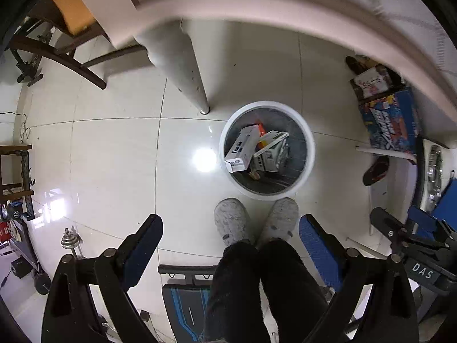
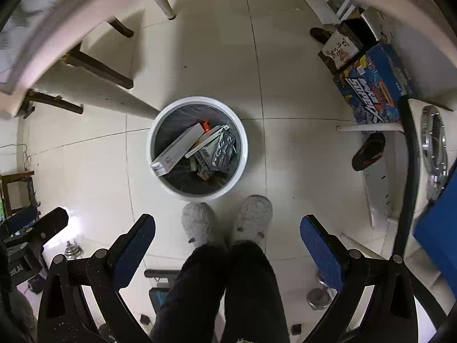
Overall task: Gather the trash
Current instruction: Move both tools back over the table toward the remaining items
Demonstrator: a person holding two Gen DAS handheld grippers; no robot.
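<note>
A white round trash bin (image 1: 310, 154) with a dark liner stands on the tiled floor, seen from above in both wrist views (image 2: 242, 154). Inside lie a long white carton (image 1: 240, 150) (image 2: 178, 148), a second box with a barcode (image 1: 271, 151) (image 2: 208, 143) and a blister pack (image 2: 225, 151). My left gripper (image 1: 230, 228) is open and empty, held high above the floor, nearer than the bin. My right gripper (image 2: 227, 228) is open and empty too; it also shows at the right edge of the left wrist view (image 1: 405, 223).
The person's grey slippers (image 1: 231, 220) (image 2: 254, 214) stand just in front of the bin. The white table's edge (image 1: 257, 3) and leg (image 1: 182, 65) are above. Wooden chair legs (image 2: 100, 68) stand left. Colourful boxes (image 2: 371, 85) and a dark shoe (image 2: 368, 151) lie right. Dumbbells (image 1: 70, 241) lie nearby.
</note>
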